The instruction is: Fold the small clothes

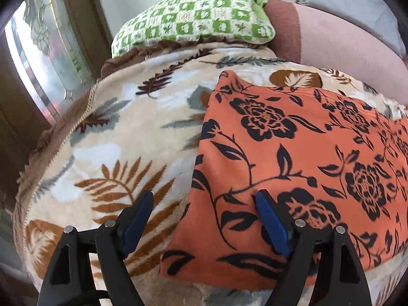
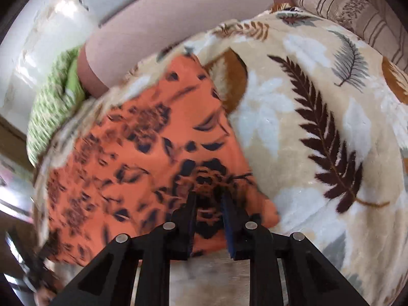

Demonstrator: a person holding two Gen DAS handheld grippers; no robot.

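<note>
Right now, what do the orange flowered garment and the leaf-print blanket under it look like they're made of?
The orange garment looks like a thin, matte woven or jersey fabric: it lies flat with crisp folded edges and a sharp printed pattern. Cotton or a blend, I can't tell which. The leaf-print blanket looks like thick plush fleece: fuzzy pile, softened pattern edges and a slight sheen, probably synthetic.

The left tongs (image 1: pixel 204 201) are held wide apart and angled steeply downward, with nothing pinched between the blue pads (image 1: pixel 271 227). The right tongs (image 2: pixel 207 199) are likewise pointed steeply down, their jaws drawn close together with only a narrow gap left; whether anything is pinched there cannot be told through the blur
</note>
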